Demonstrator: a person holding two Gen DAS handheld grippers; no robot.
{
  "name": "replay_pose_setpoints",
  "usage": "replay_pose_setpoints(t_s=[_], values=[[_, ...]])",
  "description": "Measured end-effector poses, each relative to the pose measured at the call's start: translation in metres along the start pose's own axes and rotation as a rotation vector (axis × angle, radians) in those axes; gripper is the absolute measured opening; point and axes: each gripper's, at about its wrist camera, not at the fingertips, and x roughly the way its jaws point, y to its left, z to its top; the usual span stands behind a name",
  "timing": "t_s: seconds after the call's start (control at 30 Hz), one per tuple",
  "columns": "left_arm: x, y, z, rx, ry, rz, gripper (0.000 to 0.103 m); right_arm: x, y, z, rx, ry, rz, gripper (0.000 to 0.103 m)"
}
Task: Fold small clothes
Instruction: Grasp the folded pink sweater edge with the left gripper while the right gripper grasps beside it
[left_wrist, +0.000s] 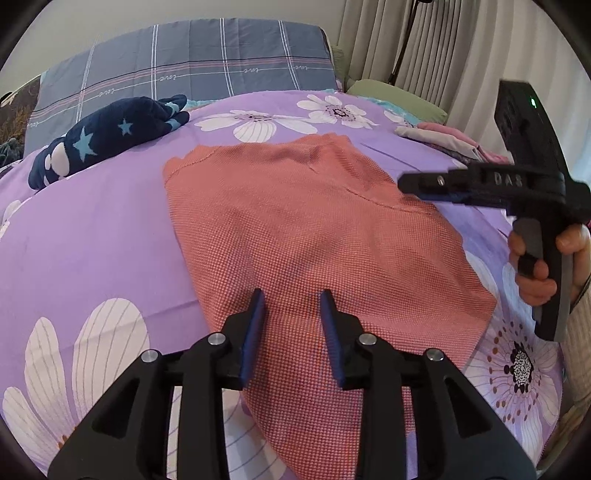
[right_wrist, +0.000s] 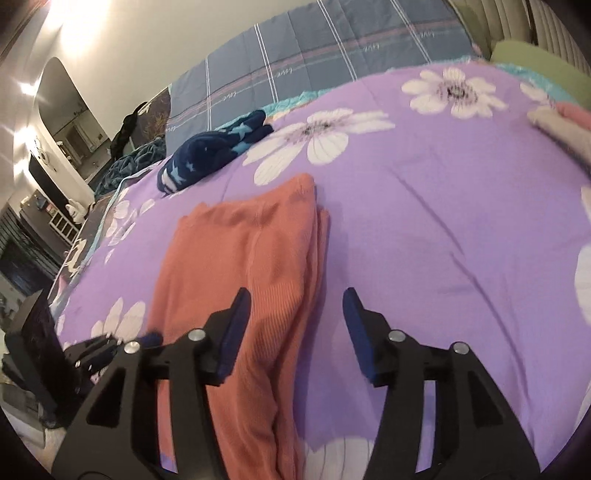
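Your left gripper (left_wrist: 291, 325) hung over the near end of the garment (left_wrist: 310, 229), fingers narrowly apart and holding nothing. Your right gripper (right_wrist: 295, 325) was wide, also with nothing in it, above the garment's right edge. The garment lay already partly folded in the middle of the bed (left_wrist: 92, 229), layers stacked along that edge. Farther, near the head, lay a starred sock (left_wrist: 107, 136). If you pinched only the top layer, the stack could slide open.
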Motion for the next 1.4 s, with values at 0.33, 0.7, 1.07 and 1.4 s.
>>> replay_pose_setpoints(t_s=[0.33, 0.7, 1.07, 1.4], values=[[-0.019, 0.007, 0.004, -0.1, -0.035, -0.113, 0.06, 0.003, -0.005, -0.02, 0.029, 0.085, 0.101, 0.059], [0.013, 0.051, 0.013, -0.216, 0.081, -0.099, 0.062, 0.018, -0.007, -0.011, 0.03, 0.109, 0.14, 0.061], [0.03, 0.068, 0.023, -0.258, 0.106, -0.269, 0.062, 0.036, -0.007, 0.009, 0.009, 0.181, 0.193, 0.061], [0.045, 0.065, 0.031, -0.216, 0.138, -0.316, 0.063, 0.037, -0.016, -0.001, 0.022, 0.258, 0.291, 0.063]])
